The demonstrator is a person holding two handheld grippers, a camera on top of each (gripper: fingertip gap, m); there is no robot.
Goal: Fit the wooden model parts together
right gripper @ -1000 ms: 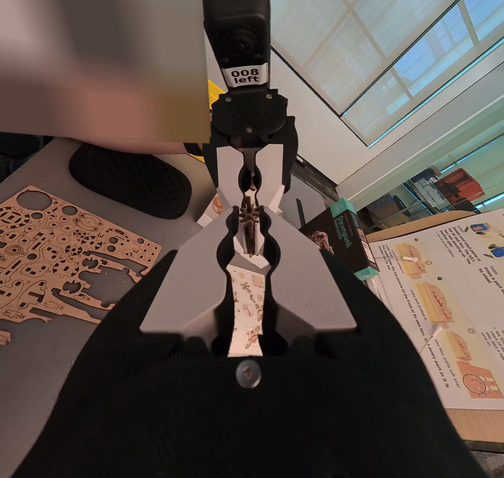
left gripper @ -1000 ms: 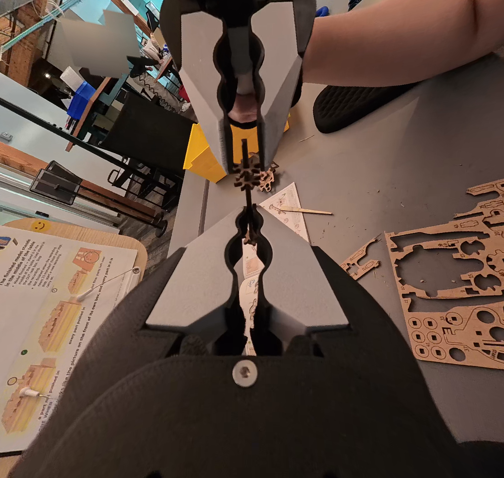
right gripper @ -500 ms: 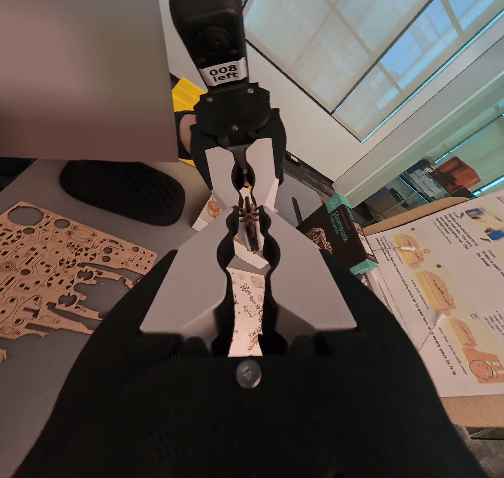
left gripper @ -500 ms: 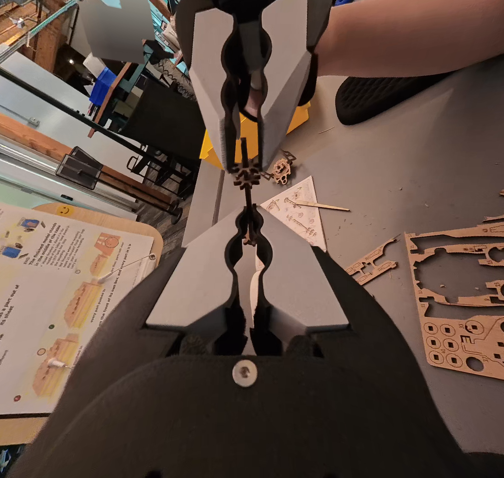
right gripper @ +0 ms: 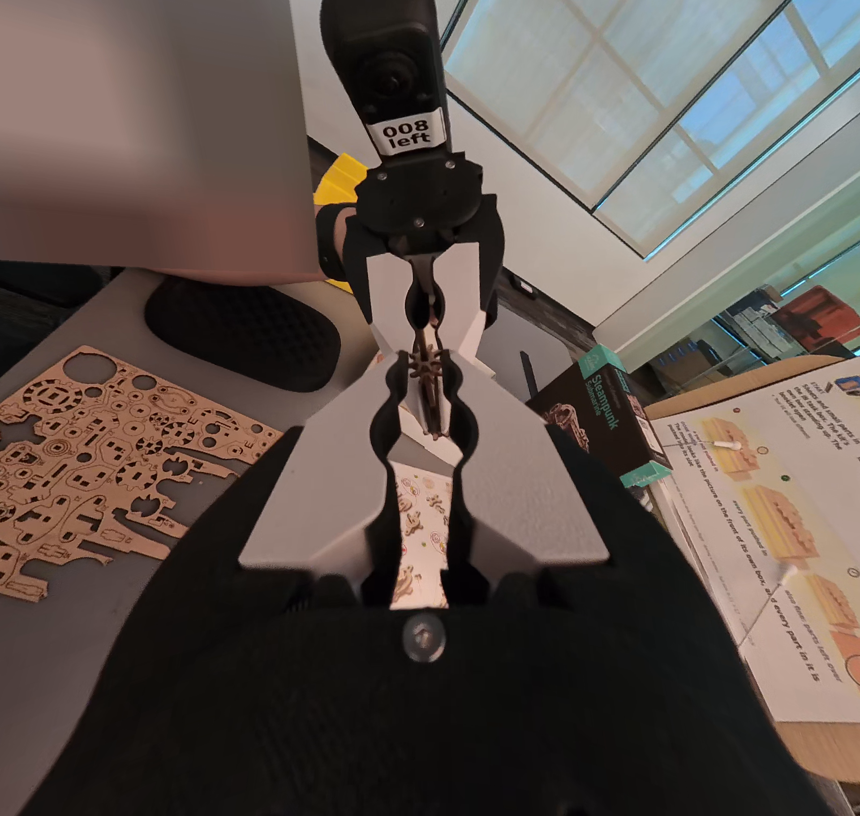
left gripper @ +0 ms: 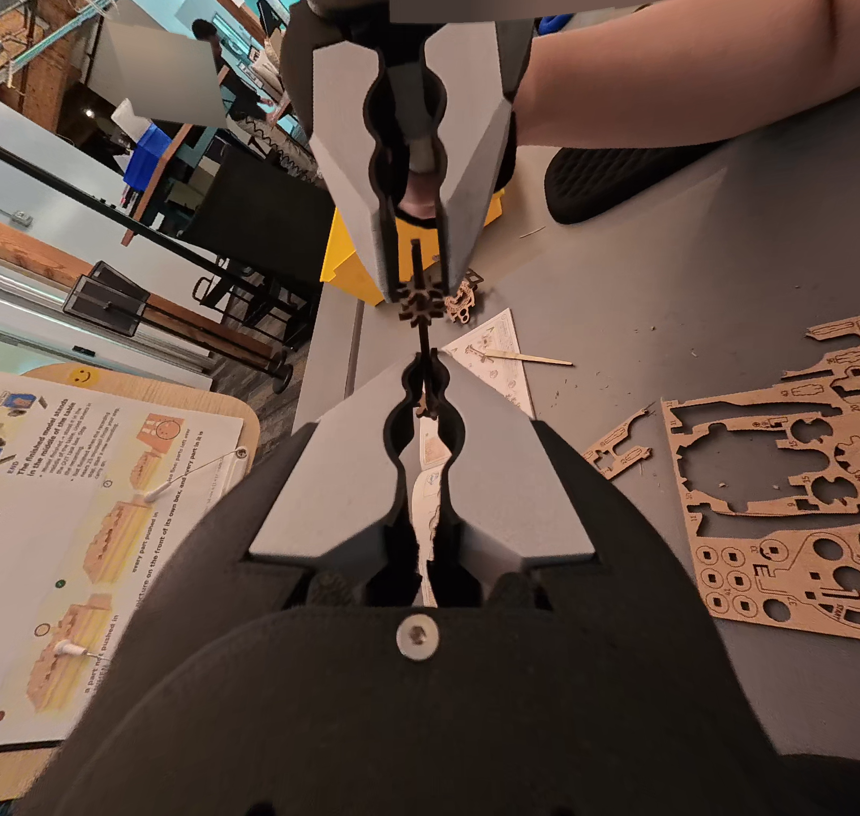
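Small dark wooden gear (left gripper: 421, 300) threaded on thin upright wooden strip (left gripper: 424, 346).

Both grippers (left gripper: 426, 356) (right gripper: 424, 358) tip-to-tip (fingers closed)

Compared with half a second earlier, the left wrist view has swung back: the plywood sheet (left gripper: 763, 491) sits further in from three o'clock, and the right gripper (left gripper: 421, 289), opposite at twelve o'clock, has dropped slightly lower.

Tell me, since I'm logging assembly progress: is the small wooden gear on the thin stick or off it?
On. The gear sits threaded on the stick, which shows on both sides of it.
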